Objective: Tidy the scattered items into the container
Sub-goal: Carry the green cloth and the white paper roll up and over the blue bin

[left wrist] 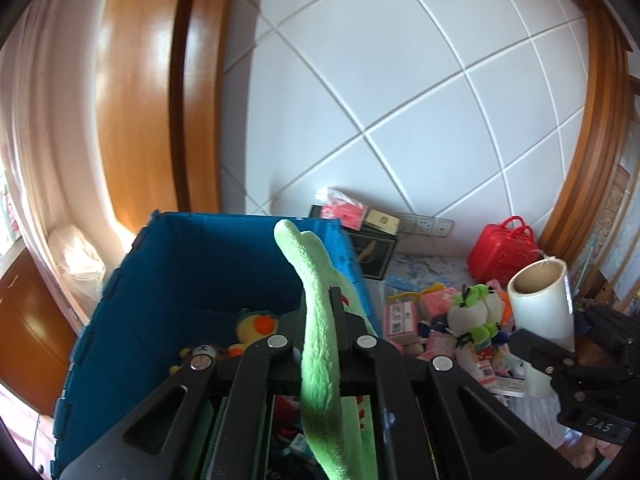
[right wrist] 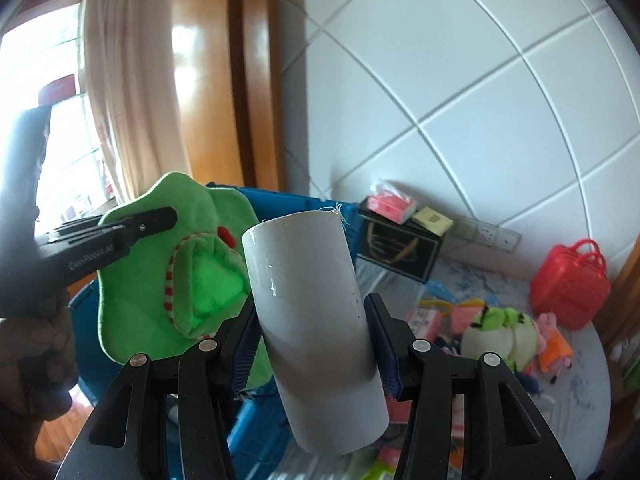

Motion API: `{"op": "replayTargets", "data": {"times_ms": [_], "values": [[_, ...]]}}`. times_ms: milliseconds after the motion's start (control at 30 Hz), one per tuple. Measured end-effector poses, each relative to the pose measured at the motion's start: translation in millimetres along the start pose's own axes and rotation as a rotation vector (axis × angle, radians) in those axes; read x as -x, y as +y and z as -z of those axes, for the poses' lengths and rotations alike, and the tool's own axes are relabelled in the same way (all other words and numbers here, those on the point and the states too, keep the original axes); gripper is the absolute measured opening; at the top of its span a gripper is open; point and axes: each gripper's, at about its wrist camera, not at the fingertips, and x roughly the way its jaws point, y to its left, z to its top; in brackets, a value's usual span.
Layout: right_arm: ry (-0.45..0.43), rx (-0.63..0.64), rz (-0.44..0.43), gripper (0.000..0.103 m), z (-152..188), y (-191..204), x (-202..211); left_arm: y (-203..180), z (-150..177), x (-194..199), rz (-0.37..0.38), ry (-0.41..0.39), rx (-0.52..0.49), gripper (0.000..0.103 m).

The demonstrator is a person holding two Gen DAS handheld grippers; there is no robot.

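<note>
Your left gripper [left wrist: 322, 320] is clamped on a flat green plush toy with a red-and-white striped mouth [left wrist: 320, 344]. You hold the plush edge-on between the black fingers [left wrist: 338, 312], and it rises above them over the open blue plastic crate [left wrist: 192, 264]. From the right wrist view the same plush [right wrist: 160, 280] hangs broadside in front of the crate's blue wall [right wrist: 288, 204].

Inside the crate: a yellow plush duck with an orange patch [left wrist: 254, 326] on the floor near the back wall, and a small bear-like plush [left wrist: 204, 350] just beside it.

Your right gripper [right wrist: 314, 332] is closed on a white roll of film wound on a cardboard tube [right wrist: 316, 320]. The blue-padded fingers [right wrist: 246, 344] press both sides of the roll, which tilts with its top leaning left. The roll is held up in the air beside the crate, above the table.

Still on the pale patterned tabletop [right wrist: 480, 280]: a white-and-green round plush [right wrist: 500, 332], a pink pig plush in an orange dress [right wrist: 554, 340], and small pink boxes [left wrist: 434, 304] scattered around them. A red plastic toy suitcase [right wrist: 570, 292] stands near the wall. A black box [right wrist: 396, 252] sits against the tiles with pink and yellow packets [right wrist: 390, 202] on top.
</note>
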Motion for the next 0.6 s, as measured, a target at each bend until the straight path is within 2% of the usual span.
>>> {"op": "replayTargets", "data": {"times_ms": [300,600], "values": [[0.028,0.035,-0.091,0.050,-9.0,46.1,-28.8,58.4,16.0,3.0,-0.100,0.026,0.056,0.005],[0.052,0.059,-0.172,0.050,-10.8,81.5,-50.3,86.5,23.2,5.3,-0.160,0.041,0.085,0.005]]}}
